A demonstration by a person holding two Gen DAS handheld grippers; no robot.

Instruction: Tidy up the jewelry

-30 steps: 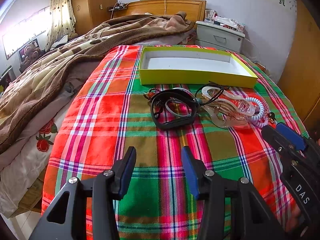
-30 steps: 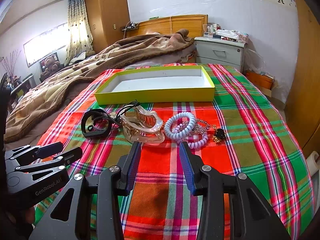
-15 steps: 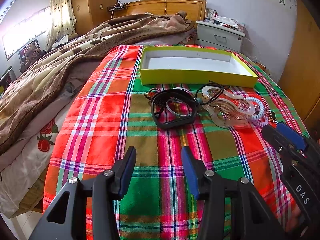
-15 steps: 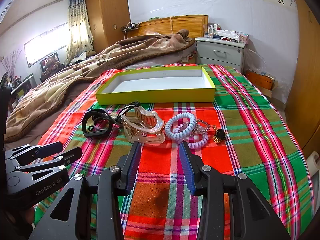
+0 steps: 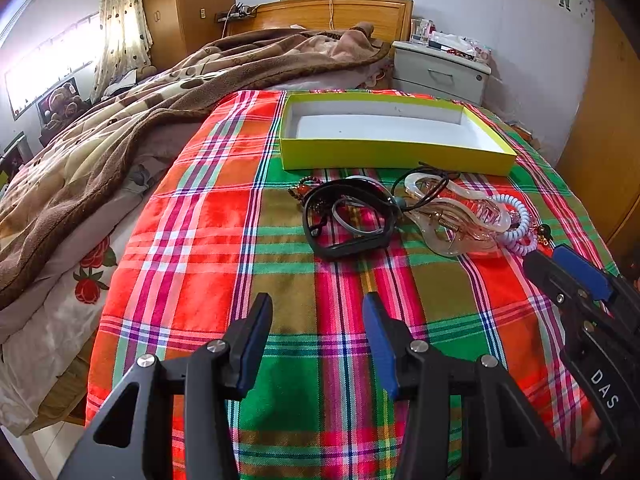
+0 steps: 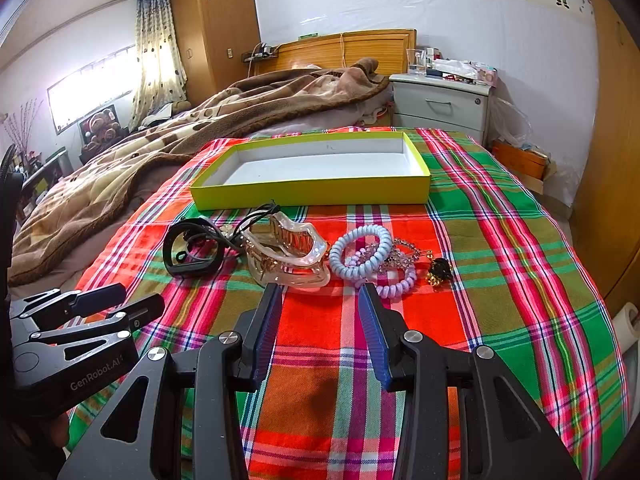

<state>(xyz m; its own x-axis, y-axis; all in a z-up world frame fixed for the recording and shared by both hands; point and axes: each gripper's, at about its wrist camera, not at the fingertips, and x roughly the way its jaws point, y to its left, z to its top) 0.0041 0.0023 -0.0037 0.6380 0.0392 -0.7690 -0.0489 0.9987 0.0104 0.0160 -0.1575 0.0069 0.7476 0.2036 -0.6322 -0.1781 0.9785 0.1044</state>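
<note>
A row of jewelry lies on the plaid cloth in front of a shallow yellow box [image 5: 396, 158] [image 6: 312, 192] with a bare white floor. From left to right: a black wristband [image 5: 346, 246] [image 6: 192, 270], a clear hair claw [image 5: 452, 216] [image 6: 288, 256], a pale blue coil hair tie [image 6: 360, 252] [image 5: 516, 216], a lilac coil tie [image 6: 396, 284], a sparkly bracelet and a black-and-gold piece [image 6: 440, 270]. My left gripper [image 5: 316, 328] hovers open, short of the wristband. My right gripper [image 6: 318, 312] hovers open, just short of the claw and coil ties.
The plaid cloth [image 5: 200, 240] covers the bed's foot. A brown blanket [image 5: 120, 128] is heaped to the left. A grey nightstand [image 6: 440, 106] stands at the back right beside the wooden headboard. A wooden wardrobe door [image 6: 612, 184] lines the right side.
</note>
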